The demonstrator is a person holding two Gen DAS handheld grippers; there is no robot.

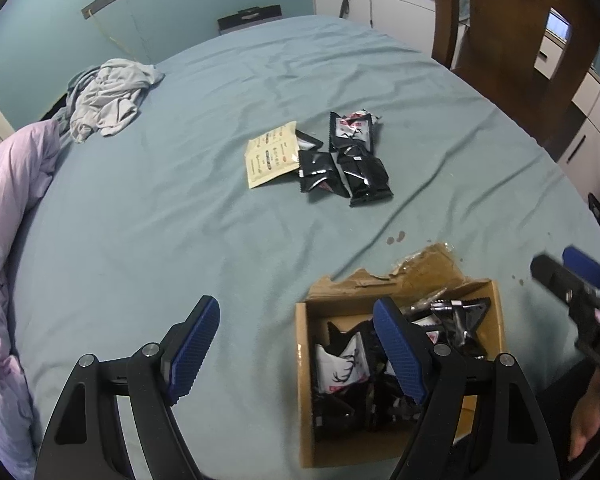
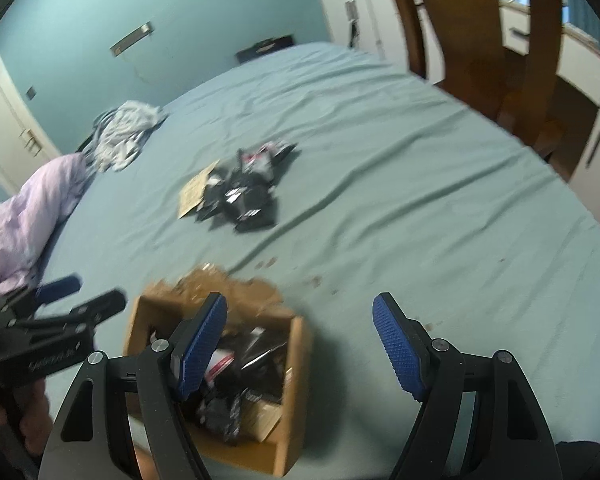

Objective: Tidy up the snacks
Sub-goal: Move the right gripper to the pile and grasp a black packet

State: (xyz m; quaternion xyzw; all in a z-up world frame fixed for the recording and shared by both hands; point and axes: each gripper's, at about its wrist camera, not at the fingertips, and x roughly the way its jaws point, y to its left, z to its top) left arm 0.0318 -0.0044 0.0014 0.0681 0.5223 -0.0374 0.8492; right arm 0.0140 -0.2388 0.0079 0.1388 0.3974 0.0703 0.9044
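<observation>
Cardboard box (image 1: 306, 392) holds black snack packets (image 1: 342, 364); both hand-held grippers gape, empty.

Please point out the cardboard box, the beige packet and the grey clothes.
cardboard box (image 1: 306, 380), left wrist view, on its left wall.
beige packet (image 1: 271, 155), left wrist view, on the middle of its printed face.
grey clothes (image 1: 108, 96), left wrist view, on the middle of the crumpled pile.

snacks (image 1: 342, 364) in box (image 1: 306, 400) (more (image 1: 340, 156) behind)
</observation>
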